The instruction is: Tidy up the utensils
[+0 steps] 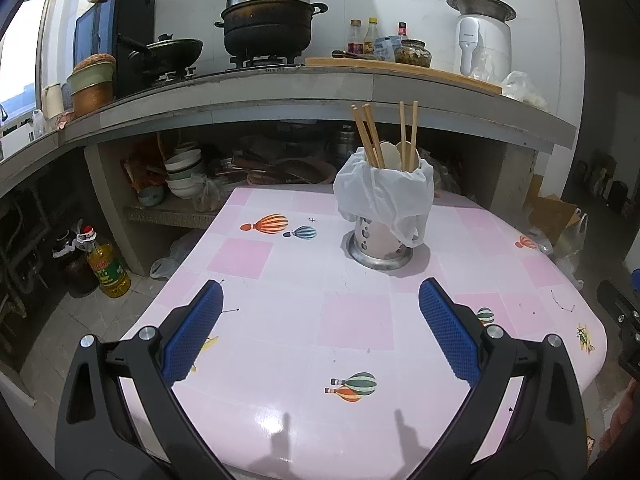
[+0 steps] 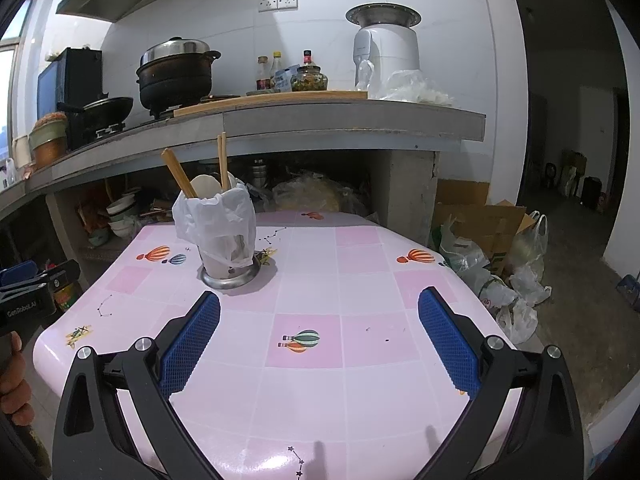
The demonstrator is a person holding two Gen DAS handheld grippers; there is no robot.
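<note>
A metal utensil holder (image 1: pixel 380 246) lined with a white plastic bag (image 1: pixel 384 190) stands on the pink table (image 1: pixel 280 320). Wooden chopsticks (image 1: pixel 370 136) and pale spoons (image 1: pixel 390 156) stand upright in it. It also shows in the right wrist view (image 2: pixel 230 268), with chopsticks (image 2: pixel 222 160) sticking up. My left gripper (image 1: pixel 320 304) is open and empty, low over the table in front of the holder. My right gripper (image 2: pixel 319 312) is open and empty, to the right of the holder. The left gripper's body (image 2: pixel 36 296) shows at the left edge of the right wrist view.
Behind the table runs a concrete counter (image 1: pixel 320 88) with a black pot (image 1: pixel 266 24), a wok (image 1: pixel 172 50), bottles and a white appliance (image 1: pixel 482 40). Bowls (image 1: pixel 184 172) sit under it. An oil bottle (image 1: pixel 106 266) stands on the floor left. Bags and a cardboard box (image 2: pixel 488 240) lie right.
</note>
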